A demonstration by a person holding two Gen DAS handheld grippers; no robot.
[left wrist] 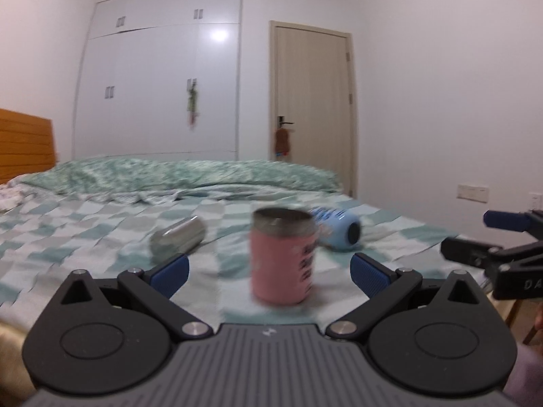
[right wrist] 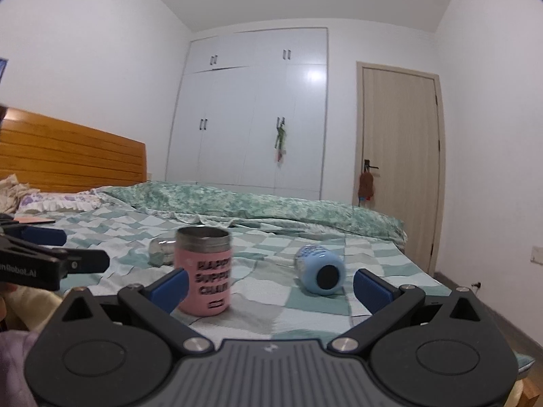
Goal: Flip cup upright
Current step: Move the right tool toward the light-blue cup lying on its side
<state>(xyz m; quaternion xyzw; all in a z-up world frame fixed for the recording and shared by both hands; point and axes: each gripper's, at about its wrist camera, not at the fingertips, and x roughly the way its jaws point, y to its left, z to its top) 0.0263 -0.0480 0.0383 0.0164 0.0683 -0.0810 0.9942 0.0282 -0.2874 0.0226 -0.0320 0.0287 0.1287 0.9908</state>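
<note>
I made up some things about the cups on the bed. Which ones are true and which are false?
1. The pink cup stands upright. True.
2. The blue cup stands upright. False: it lies on its side on the bed.
3. The left gripper holds the pink cup. False: its fingers are open and apart from the cup.
4. The silver cup lies on its side. True.
5. The right gripper is open and holds nothing. True.

pink cup [right wrist: 205, 273] with black lettering and steel rim, light blue cup [right wrist: 319, 269], silver cup [left wrist: 179, 238], teal-white checked bedsheet [right wrist: 305, 305], white wardrobe [right wrist: 251, 108], orange wooden headboard [right wrist: 68, 149]
</note>
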